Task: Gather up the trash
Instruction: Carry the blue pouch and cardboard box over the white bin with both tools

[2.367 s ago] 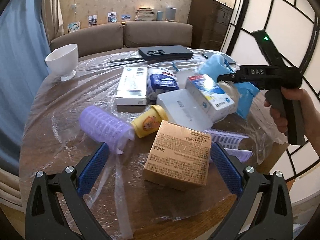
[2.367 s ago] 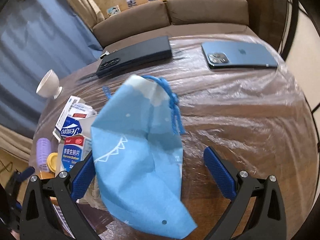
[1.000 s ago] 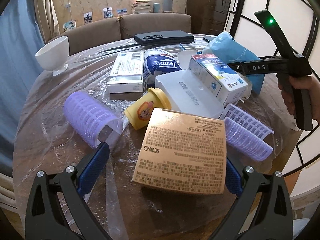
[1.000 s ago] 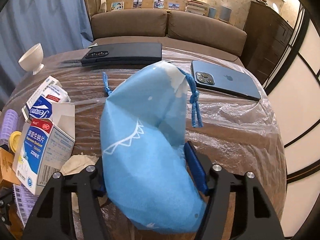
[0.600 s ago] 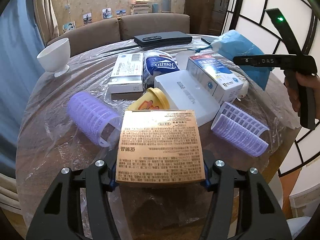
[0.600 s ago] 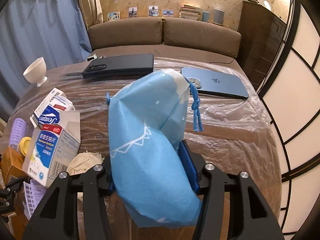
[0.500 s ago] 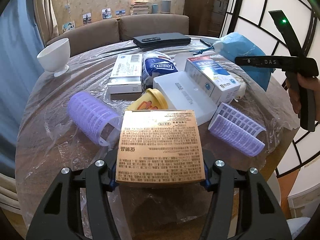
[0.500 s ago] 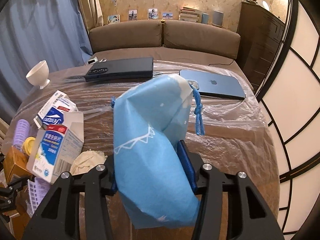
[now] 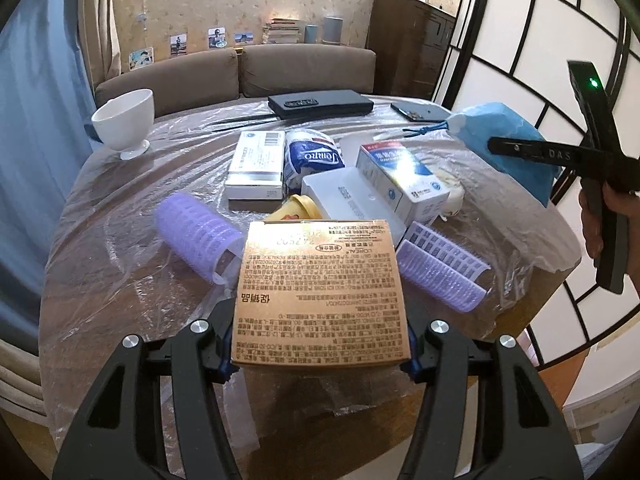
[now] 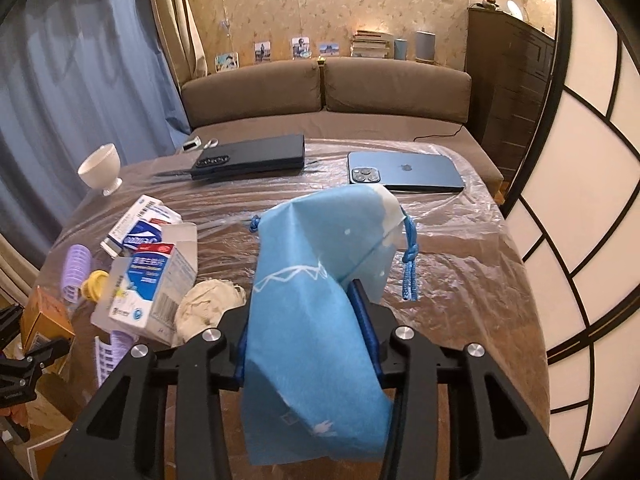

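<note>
My left gripper [image 9: 320, 344] is shut on a tan cardboard box [image 9: 320, 292] and holds it above the near side of the round table. The box also shows at the left edge of the right wrist view [image 10: 44, 316]. My right gripper [image 10: 304, 332] is shut on a light blue drawstring bag [image 10: 316, 320], lifted off the table; the bag also shows at the right in the left wrist view [image 9: 504, 140]. Trash lies on the table: purple hair rollers [image 9: 196, 232], a yellow cap bottle [image 9: 296, 208], a blue-white medicine box [image 9: 404, 180], a tissue pack [image 9: 312, 156], a crumpled tissue [image 10: 208, 304].
The table is covered with clear plastic film [image 9: 132, 200]. A white bowl [image 9: 124, 120] stands at the far left. A black flat case [image 10: 252, 156] and a blue phone [image 10: 408, 172] lie at the far side. A sofa [image 10: 324, 92] is behind the table.
My left gripper closed on the tan box and lifted it. My right gripper closed on the blue bag and raised it off the table.
</note>
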Demonstrator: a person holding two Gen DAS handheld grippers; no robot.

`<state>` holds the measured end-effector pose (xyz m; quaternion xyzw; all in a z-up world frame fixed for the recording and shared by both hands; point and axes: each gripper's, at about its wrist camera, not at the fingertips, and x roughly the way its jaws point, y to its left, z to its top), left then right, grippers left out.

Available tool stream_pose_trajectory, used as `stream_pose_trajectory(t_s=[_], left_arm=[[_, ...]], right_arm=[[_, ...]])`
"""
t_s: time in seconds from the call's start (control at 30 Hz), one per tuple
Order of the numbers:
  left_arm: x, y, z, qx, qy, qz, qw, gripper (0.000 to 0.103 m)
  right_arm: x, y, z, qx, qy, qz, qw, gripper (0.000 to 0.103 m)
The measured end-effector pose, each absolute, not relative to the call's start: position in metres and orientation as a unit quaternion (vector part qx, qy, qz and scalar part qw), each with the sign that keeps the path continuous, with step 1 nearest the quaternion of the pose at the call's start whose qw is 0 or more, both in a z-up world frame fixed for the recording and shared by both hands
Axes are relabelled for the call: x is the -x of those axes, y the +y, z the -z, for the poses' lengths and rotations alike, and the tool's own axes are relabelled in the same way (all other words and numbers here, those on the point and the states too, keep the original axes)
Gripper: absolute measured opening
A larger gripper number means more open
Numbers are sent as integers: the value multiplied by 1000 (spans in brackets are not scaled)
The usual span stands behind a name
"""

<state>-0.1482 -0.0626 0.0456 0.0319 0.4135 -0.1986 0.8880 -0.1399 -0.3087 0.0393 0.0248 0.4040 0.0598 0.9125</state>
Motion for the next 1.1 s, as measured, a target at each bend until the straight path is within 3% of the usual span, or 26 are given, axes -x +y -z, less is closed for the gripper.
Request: stream_pose_trajectory(t_s=[0.6,1.1], left_arm=[[181,-55,-60,-13,407,202,891,60],[216,-73,-55,-27,418,226,880,60]], right_arm=[[230,-290,-66,-33,383,-113,916,41],[307,-266,-60,-24,418,-175,891,41]])
